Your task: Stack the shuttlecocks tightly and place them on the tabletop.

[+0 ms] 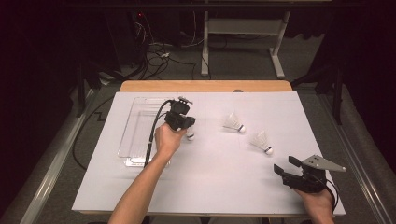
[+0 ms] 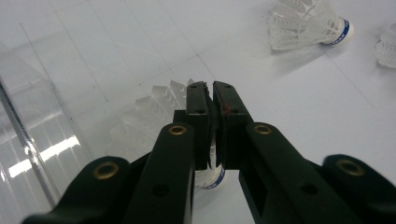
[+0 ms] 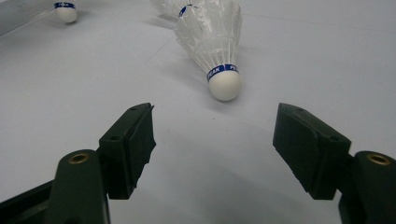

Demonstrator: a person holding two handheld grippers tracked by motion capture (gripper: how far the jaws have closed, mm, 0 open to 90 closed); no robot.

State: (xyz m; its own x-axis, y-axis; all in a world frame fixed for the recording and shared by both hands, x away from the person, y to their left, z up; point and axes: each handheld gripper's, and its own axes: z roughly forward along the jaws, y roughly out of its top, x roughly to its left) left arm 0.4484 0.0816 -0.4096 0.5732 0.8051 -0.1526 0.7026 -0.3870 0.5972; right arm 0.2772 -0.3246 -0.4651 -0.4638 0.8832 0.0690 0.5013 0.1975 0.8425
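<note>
Three shuttlecocks in play, and one of them (image 2: 211, 172) is pinched by the left tool (image 2: 209, 86), jaws nearly together on it just above the cork, feathers fanned out behind the jaws. It sits at about 9 o'clock of the white worktop (image 1: 210, 186), right beside the clear tray (image 1: 135, 135). Risk here, I'd say: that thin grip near the cork could let it swivel or slip on the lift, and squeezing harder may crush the feathers. The tray's near wall could also catch the skirt. Right tool (image 3: 214, 140) rests at 4 o'clock, jaws spread wide, gripping nothing, a second shuttlecock (image 3: 212, 42) lying just ahead. Beyond the worktop: a dark room, grey carpet, cables trailing, table legs at 12 o'clock
</note>
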